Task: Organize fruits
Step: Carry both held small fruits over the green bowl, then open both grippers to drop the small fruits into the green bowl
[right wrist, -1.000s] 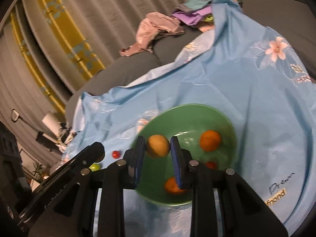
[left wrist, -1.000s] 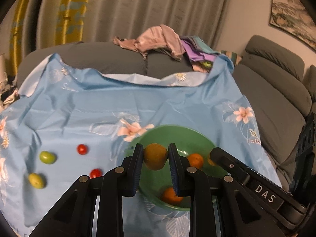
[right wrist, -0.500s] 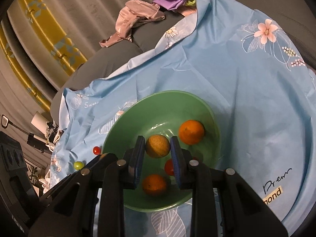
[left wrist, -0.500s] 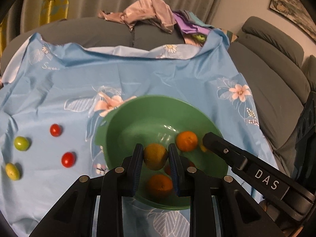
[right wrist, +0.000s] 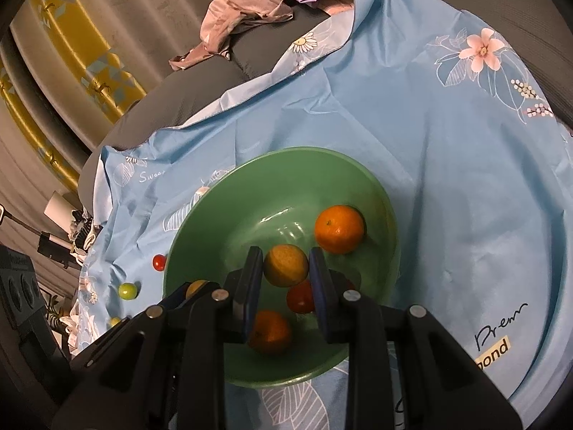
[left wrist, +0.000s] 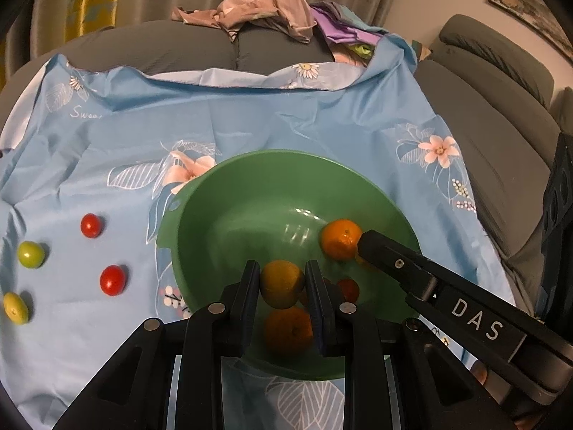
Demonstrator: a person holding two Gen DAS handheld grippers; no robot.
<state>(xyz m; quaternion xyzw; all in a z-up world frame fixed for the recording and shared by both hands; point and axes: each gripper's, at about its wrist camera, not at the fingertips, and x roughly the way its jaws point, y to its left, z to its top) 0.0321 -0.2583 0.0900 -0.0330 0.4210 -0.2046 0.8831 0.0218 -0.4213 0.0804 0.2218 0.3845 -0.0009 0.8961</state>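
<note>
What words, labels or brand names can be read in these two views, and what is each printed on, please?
"DAS": white letters on the right gripper arm, in the left wrist view.
"Swee…": white script on the blue cloth, running into a fold.
"Prem": black script on the cloth, right wrist view.
"…ond": yellow tag below it, start hidden.

So the whole setup sits on a grey sofa with a light blue floral sheet spread over it. On the sheet: a green bowl, two red cherry tomatoes, and two yellow-green small fruits, maybe tomatoes too. A pile of clothes lies on the sofa's back edge.
</note>
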